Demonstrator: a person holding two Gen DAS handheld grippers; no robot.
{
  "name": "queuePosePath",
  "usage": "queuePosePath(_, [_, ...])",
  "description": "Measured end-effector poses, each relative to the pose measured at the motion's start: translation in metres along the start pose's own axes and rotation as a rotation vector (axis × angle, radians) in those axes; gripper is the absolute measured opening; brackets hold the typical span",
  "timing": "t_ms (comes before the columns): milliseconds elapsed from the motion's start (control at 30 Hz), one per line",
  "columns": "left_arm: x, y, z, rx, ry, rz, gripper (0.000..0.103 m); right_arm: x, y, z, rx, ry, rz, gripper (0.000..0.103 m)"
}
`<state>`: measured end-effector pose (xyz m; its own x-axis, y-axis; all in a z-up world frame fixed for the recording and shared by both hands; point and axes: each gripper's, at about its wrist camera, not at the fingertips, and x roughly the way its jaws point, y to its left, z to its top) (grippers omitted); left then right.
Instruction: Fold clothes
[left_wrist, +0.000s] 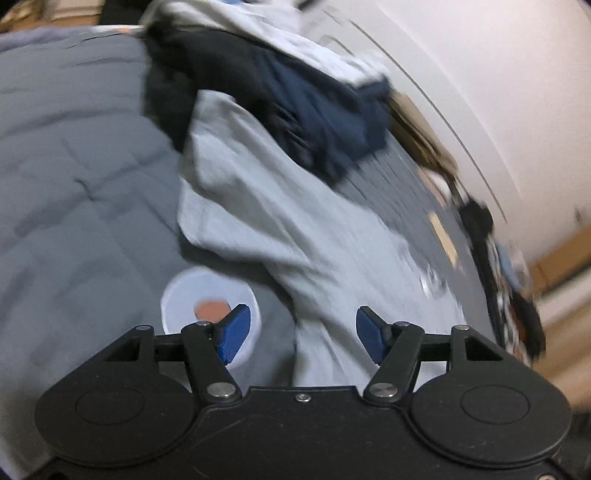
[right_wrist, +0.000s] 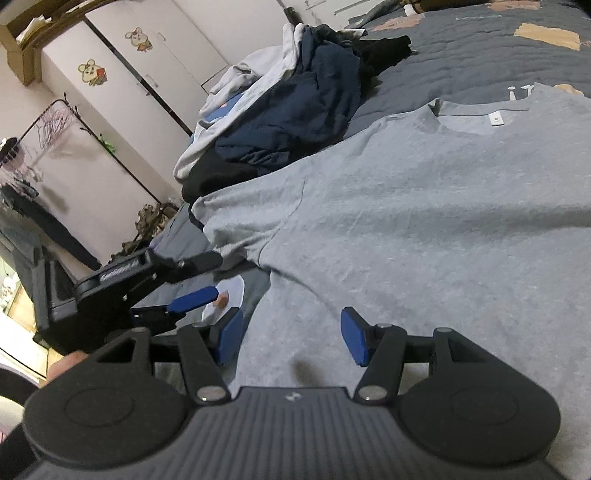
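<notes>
Both black grippers with blue pads, left gripper (left_wrist: 303, 332) and right gripper (right_wrist: 290, 338), are hovering spread wide (grasping nothing) over the flat light-grey cotton T-shirt (right_wrist: 424, 221).

Black left gripper (left_wrist: 303, 332), grey-ribbed right gripper (right_wrist: 291, 334), blue finger pads (left_wrist: 236, 332).

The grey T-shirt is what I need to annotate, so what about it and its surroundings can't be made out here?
- Grey T-shirt: its hem and right sleeve are cut off by the right wrist view's edges and the right gripper.
- Left wrist view: motion blur smears the shirt and bedside clutter.
- Neck label: too small to read.
- Clothes pile: individual garments overlap, so no count.
- White round patch: partly behind the left gripper.
</notes>
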<state>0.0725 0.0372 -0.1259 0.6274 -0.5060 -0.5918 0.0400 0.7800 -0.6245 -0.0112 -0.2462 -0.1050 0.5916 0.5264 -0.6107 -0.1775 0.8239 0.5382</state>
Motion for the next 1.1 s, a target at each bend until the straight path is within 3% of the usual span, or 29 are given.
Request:
queuePosePath(200, [-0.031, -0.023, -0.046, 0.213, 0.048, 0.035, 0.063, -0.046, -0.014, -0.019, 0.004, -0.038, -0.121, 0.058])
queuePosePath(300, [-0.051, -0.03, -0.072, 0.294, 0.094, 0.042, 0.063, -0.08, -0.026, -0.037, 0.019, -0.057, -0.21, 0.058])
queuePosePath(433, [-0.076, -0.036, -0.105, 0.397, 0.138, 0.062, 0.063, -0.132, -0.042, -0.072, 0.098, -0.085, -0.265, 0.058])
queuePosePath(633, [-0.107, -0.037, -0.145, 0.515, 0.181, 0.085, 0.063, -0.2, -0.058, -0.121, 0.074, -0.028, -0.433, 0.058])
queuePosePath(867, [-0.122, -0.035, -0.175, 0.567, 0.226, 0.133, 0.063, -0.253, -0.102, -0.164, 0.19, 0.064, -0.537, 0.058])
queuePosePath(1067, [-0.118, -0.037, -0.188, 0.543, 0.278, 0.149, 0.062, -0.239, -0.12, -0.183, 0.218, 0.166, -0.538, 0.058])
queuePosePath(1100, [-0.116, -0.037, -0.191, 0.55, 0.283, 0.155, 0.055, -0.233, -0.122, -0.185, 0.214, 0.181, -0.528, 0.054])
